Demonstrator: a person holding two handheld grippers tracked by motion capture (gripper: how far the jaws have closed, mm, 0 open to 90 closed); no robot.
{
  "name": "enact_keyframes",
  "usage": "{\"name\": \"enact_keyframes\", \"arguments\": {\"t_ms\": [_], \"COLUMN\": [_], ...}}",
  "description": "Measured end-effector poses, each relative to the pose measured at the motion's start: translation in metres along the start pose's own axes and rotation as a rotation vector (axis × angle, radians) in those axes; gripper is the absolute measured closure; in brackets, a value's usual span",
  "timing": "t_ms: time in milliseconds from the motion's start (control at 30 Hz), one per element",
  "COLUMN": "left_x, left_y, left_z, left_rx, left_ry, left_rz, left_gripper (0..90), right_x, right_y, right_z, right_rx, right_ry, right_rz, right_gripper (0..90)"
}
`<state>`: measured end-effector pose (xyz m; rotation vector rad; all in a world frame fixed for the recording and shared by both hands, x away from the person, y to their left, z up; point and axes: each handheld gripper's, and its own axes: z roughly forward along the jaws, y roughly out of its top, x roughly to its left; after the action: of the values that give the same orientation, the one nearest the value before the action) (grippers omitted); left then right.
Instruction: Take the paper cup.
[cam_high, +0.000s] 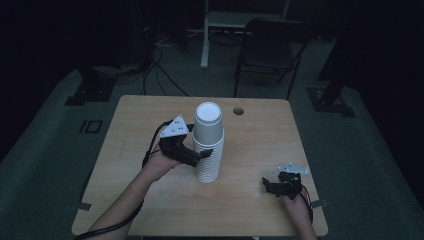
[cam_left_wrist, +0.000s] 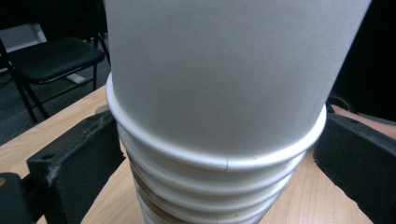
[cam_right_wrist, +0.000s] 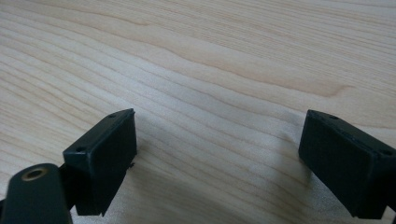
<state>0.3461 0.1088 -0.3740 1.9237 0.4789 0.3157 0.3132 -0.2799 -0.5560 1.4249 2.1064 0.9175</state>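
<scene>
Resting near the table's near right corner, the right gripper is sitting with jaws apart over bare wood. Farther in, the left gripper is reaching around the stack of paper cups, jaws spread either side just below the top cup's rim, not yet pressing. The stack is standing upside down at the middle of the table. Thin paper walls will likely be crushing easily; gripping at the stiffer rolled rim looks safest.

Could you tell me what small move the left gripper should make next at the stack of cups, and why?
Probably close the left gripper on the cup stack. Its jaws stand open on either side of the rims, seemingly not yet pressing, while the right gripper rests open on the table, apart.
</scene>
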Motion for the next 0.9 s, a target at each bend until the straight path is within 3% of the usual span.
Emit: {"name": "enact_keyframes", "arguments": {"t_ms": [400,700,900], "left_x": [0.003,0.004,0.004], "left_y": [-0.001,0.001,0.001], "left_z": [0.003,0.003,0.003], "left_rx": [-0.017,0.004,0.006], "left_ry": [-0.012,-0.020,-0.019], "left_rz": [-0.015,-0.027,-0.024], "left_gripper": [4.9,6.2,6.5], "right_x": [0.000,0.000,0.002], "right_y": [0.001,0.005,0.014], "right_z": [0.000,-0.002,-0.011], "right_rx": [0.012,0.046,0.007], "right_ry": [0.004,0.023,0.039], "right_rz": [-0.007,-0.011,-0.024], "right_gripper": [10.5,10.6,10.9]}}
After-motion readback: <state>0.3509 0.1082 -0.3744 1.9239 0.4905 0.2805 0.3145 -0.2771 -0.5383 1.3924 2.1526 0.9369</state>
